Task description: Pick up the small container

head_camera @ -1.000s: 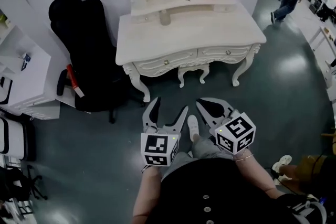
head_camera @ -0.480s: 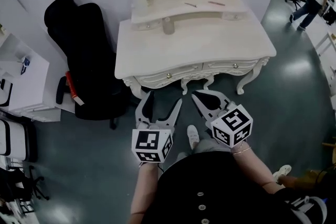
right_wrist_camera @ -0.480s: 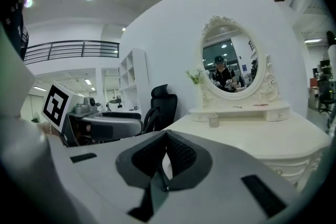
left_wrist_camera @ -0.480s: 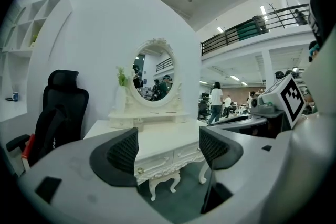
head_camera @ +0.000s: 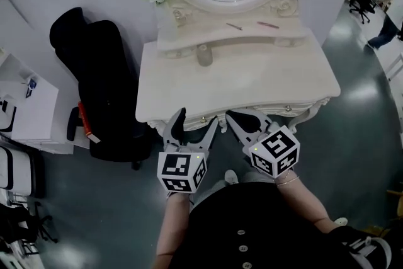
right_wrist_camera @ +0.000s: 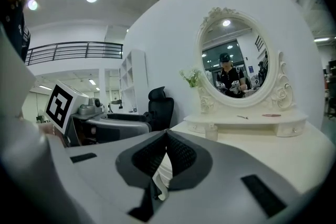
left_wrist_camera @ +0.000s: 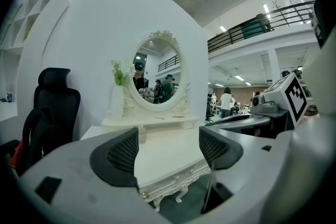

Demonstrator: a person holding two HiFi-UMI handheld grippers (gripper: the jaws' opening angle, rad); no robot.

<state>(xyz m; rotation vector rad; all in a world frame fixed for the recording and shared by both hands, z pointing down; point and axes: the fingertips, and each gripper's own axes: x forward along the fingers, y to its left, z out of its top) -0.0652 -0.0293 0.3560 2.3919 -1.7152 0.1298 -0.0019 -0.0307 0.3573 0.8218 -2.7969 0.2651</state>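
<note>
Presently, a black office chair (head_camera: 94, 72) stands at 9 o'clock of the white dressing table (head_camera: 252, 82), and the left gripper (head_camera: 195, 125) hovers at the table's front edge, jaws spread, nothing between them. The small container (head_camera: 203, 55) stands upright at 12 o'clock from it, against the raised shelf (head_camera: 252, 41), well apart from both tools. The right gripper (head_camera: 235, 116), at 3 o'clock of the left, has its jaws pressed together, empty.

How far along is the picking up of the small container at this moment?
Done: nothing yet. The small container stands untouched near the back of the dressing table.
In hand: both tongs hover at the table's front edge, away from the container. The left tongs are open, the right tongs shut, and both are empty.
Left: reach across, close on the container and lift it.
</note>
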